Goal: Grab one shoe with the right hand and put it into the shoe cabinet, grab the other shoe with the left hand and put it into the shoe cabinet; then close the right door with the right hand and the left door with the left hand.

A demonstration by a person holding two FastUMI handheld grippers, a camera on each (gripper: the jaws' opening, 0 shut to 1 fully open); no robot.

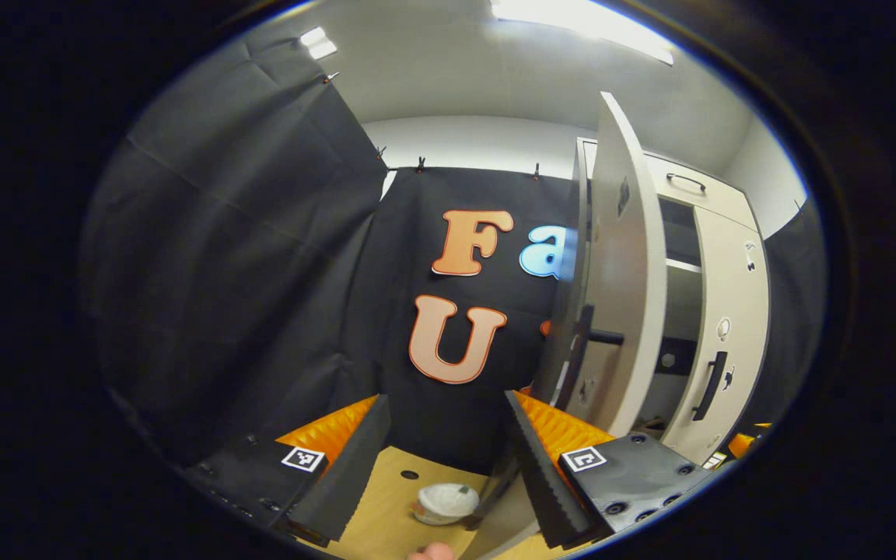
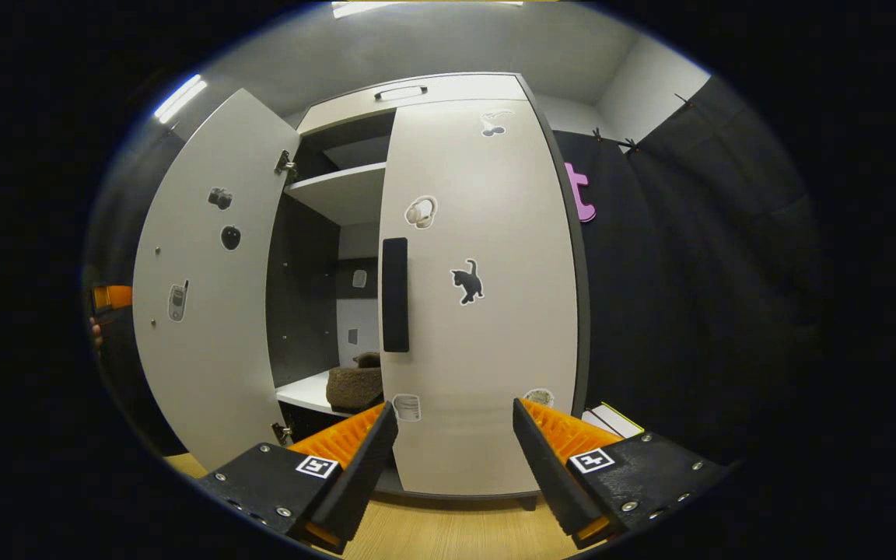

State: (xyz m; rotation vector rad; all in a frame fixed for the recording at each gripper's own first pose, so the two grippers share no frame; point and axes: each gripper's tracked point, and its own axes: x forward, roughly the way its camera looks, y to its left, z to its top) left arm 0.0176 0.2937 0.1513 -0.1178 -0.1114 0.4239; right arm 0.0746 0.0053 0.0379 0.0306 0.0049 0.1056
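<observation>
right gripper (image 2: 452,455) fingers released | left gripper (image 1: 448,451) released | right door (image 2: 479,295) closed | left door (image 2: 211,280) ajar

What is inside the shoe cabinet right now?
Through the open left door, a brown fuzzy shoe sits on the lower shelf. The closed right door hides the rest.

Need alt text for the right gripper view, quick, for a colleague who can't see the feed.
A pale shoe cabinet stands ahead with its right door shut and its left door swung open. A brown shoe sits on the lower shelf inside. The open right gripper points at the cabinet's base.
</observation>
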